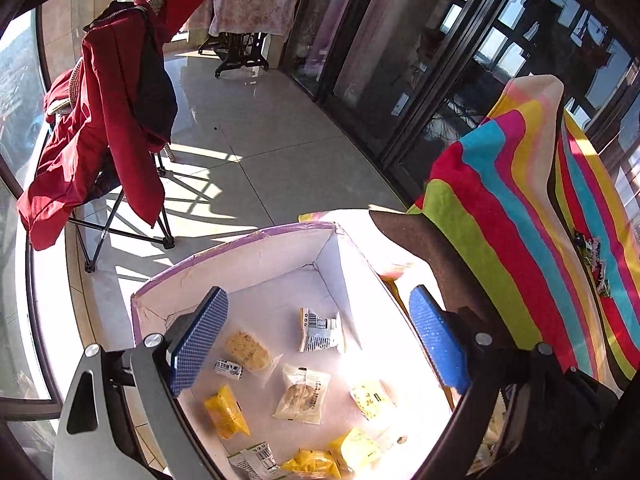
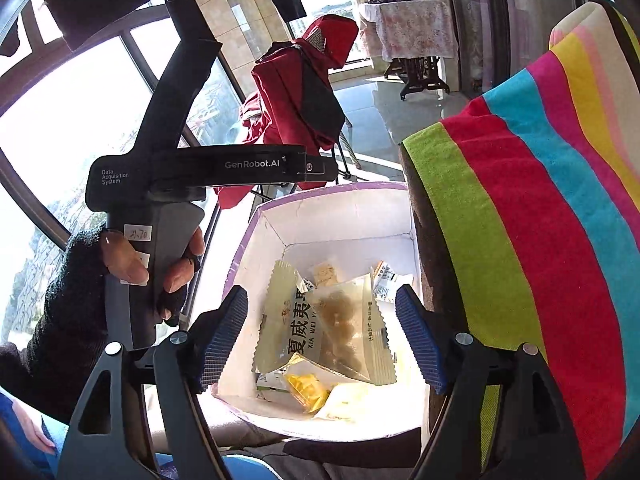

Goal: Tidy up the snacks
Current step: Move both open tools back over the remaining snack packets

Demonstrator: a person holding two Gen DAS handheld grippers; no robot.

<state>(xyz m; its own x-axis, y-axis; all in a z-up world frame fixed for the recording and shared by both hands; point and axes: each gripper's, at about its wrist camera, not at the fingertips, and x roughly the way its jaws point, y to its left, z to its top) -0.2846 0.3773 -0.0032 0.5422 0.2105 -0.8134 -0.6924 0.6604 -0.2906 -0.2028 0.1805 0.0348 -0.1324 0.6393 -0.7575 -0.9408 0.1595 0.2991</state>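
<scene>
Sunlight is flooding a tiled balcony where a white box is collecting snack packets. Both the left gripper and the right gripper are hanging wide open over it, gripping nothing, with a large nut packet lying loose below the right one, apparently dropped in for sorting.

The black body of the left gripper, seen from the right wrist view, carries "GenRobot.AI" in pale letters on its horizontal bar and, at the bar's left end, three small lines reading "Data Acquisition System".

A white sticker on the handle below bears a handwritten number, apparently "21.70"; the first digits are uncertain.

The large clear snack bag lying in the white box shows bold dark Chinese characters "夏威夷" along its length, with the Latin line "XIA WEI Y…" beside them, cut off by a fold.

In the left wrist view, several small packets show barcodes and fine print too small to read.
</scene>
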